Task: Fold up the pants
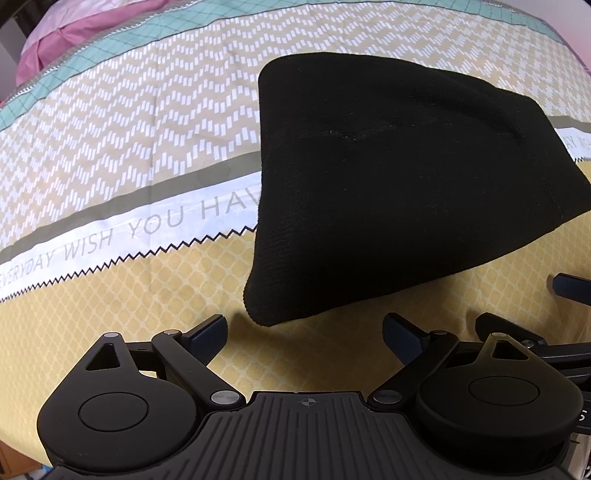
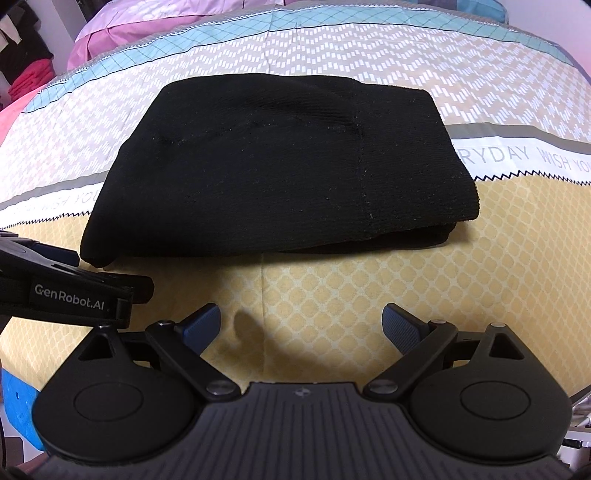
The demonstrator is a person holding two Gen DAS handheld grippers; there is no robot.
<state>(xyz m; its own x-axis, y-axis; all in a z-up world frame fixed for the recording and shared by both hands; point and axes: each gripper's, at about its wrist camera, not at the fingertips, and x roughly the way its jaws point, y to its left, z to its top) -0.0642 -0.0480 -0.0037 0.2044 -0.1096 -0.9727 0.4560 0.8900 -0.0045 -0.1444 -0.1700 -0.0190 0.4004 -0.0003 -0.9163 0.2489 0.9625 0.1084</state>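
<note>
The black pants (image 1: 399, 192) lie folded into a compact, layered rectangle on the patterned bedspread (image 1: 129, 147). In the right wrist view the same pants (image 2: 277, 177) fill the centre, with stacked layers showing at their near right corner. My left gripper (image 1: 304, 338) is open and empty, hovering just short of the bundle's near left corner. My right gripper (image 2: 301, 328) is also open and empty, a little back from the bundle's near edge. The left gripper's body (image 2: 66, 291) shows at the left of the right wrist view.
The bedspread (image 2: 369, 295) has a yellow lattice band near me, a white band with grey lettering (image 1: 155, 229), and a beige chevron area beyond. Pink bedding (image 2: 122, 33) is bunched at the far left. Red and dark clothes (image 2: 26, 70) are stacked off the bed.
</note>
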